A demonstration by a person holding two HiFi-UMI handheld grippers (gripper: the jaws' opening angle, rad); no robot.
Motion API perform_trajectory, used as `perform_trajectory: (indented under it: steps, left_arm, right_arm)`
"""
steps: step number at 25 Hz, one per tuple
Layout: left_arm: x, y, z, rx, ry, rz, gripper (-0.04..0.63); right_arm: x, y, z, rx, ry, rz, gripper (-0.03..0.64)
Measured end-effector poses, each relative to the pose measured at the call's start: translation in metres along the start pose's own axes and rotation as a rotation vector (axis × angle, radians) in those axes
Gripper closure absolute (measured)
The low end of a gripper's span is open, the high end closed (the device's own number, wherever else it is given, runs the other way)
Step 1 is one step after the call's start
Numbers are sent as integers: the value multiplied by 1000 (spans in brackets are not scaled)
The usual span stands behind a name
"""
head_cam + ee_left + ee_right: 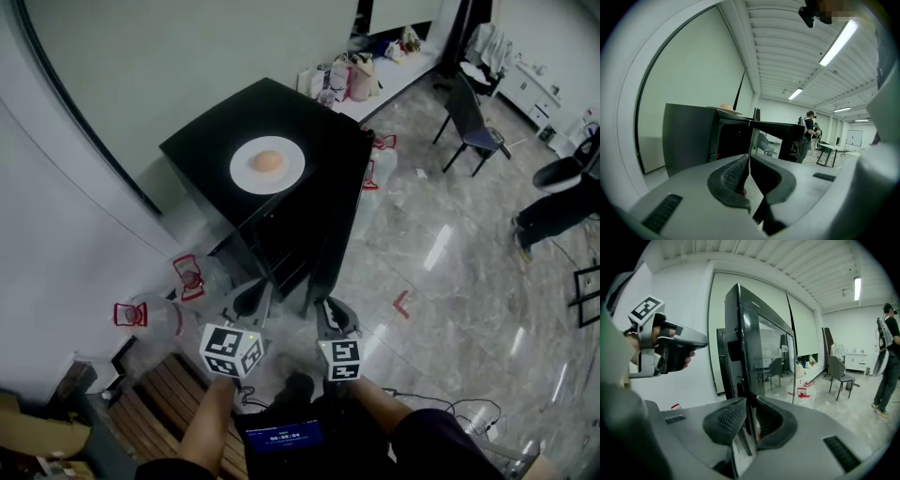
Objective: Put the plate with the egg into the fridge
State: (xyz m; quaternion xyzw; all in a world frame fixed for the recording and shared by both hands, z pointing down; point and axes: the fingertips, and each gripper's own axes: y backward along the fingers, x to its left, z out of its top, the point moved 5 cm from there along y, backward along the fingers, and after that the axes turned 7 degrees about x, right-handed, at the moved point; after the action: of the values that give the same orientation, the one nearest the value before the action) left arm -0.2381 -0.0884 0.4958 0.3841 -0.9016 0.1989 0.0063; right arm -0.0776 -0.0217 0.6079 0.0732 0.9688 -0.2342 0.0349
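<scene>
The white round plate (246, 169) with the brown egg (267, 161) is sitting atop the black fridge (225, 122), up-frame of both tongs. The right gripper (749, 420) is pinching the fridge's glass door (740, 333) by its edge. The left gripper (749, 161), seemingly nearer the plate, is hanging closed and empty.

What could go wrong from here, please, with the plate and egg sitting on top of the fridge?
1. The egg lies loose on the plate atop the fridge; a jolt through the fridge door could roll it off.
2. The right gripper pinches only the door's thin edge, so it may slip.
3. Cables trail on the floor near the person's feet: a possible trip hazard.
</scene>
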Motion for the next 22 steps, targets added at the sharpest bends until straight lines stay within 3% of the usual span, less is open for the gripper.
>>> perform_trajectory:
  steps: [11, 22]
  left_arm:
    - [-109, -79, 8, 16, -45, -179, 586]
    - [-220, -182, 26, 24, -63, -262, 586]
  right_arm:
    - [-126, 66, -21, 65, 163, 258, 548]
    - [-310, 92, -15, 100, 116, 178, 581]
